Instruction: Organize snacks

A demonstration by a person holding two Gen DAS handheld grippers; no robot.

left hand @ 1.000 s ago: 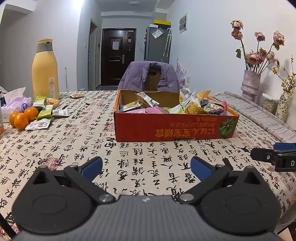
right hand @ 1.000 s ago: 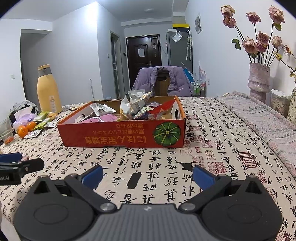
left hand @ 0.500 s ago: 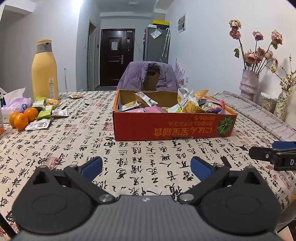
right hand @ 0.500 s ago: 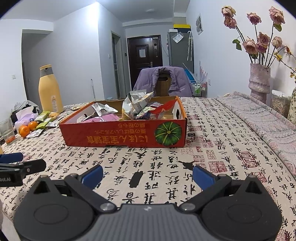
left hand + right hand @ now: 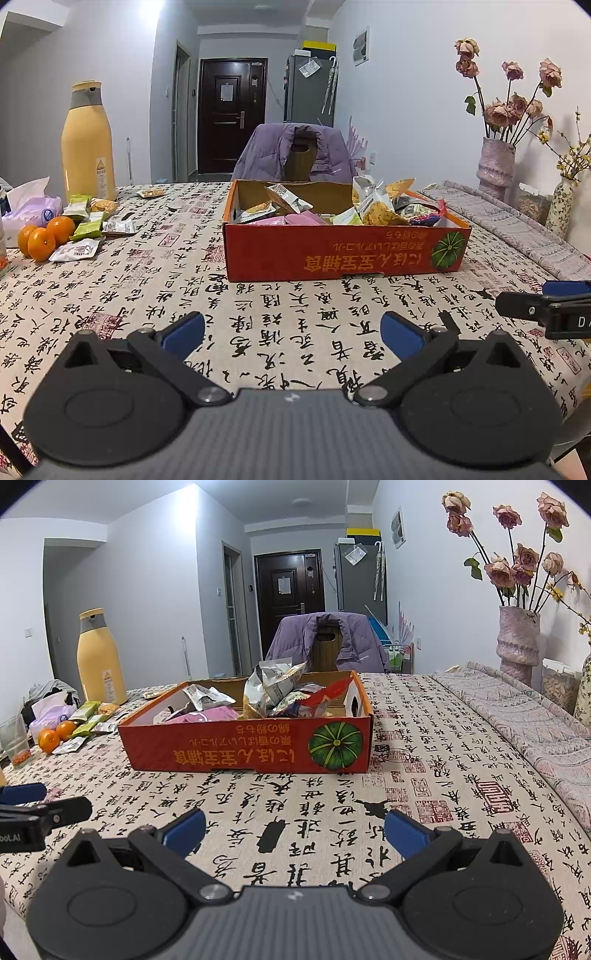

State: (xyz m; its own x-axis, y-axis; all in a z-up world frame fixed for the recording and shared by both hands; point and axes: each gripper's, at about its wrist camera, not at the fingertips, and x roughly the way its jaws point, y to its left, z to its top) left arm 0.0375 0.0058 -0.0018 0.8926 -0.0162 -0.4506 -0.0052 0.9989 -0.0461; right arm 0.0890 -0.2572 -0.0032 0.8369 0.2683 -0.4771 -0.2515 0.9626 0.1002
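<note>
You are looking at a lived-in home dining room. The counter (image 5: 147,295) wears a calligraphy-print cloth and carries a red cardboard box (image 5: 343,251) heaped with snack packets, loose packets (image 5: 88,225) and oranges (image 5: 46,238) at far left, and a tall yellow flask (image 5: 88,142). At the far side, a purple jacket (image 5: 295,151) hangs over a wooden chair. A vase of dried roses (image 5: 495,162) stands at far right. Beyond, a hallway leads past a grey refrigerator (image 5: 308,88) to a dark entrance door (image 5: 231,114).
</note>
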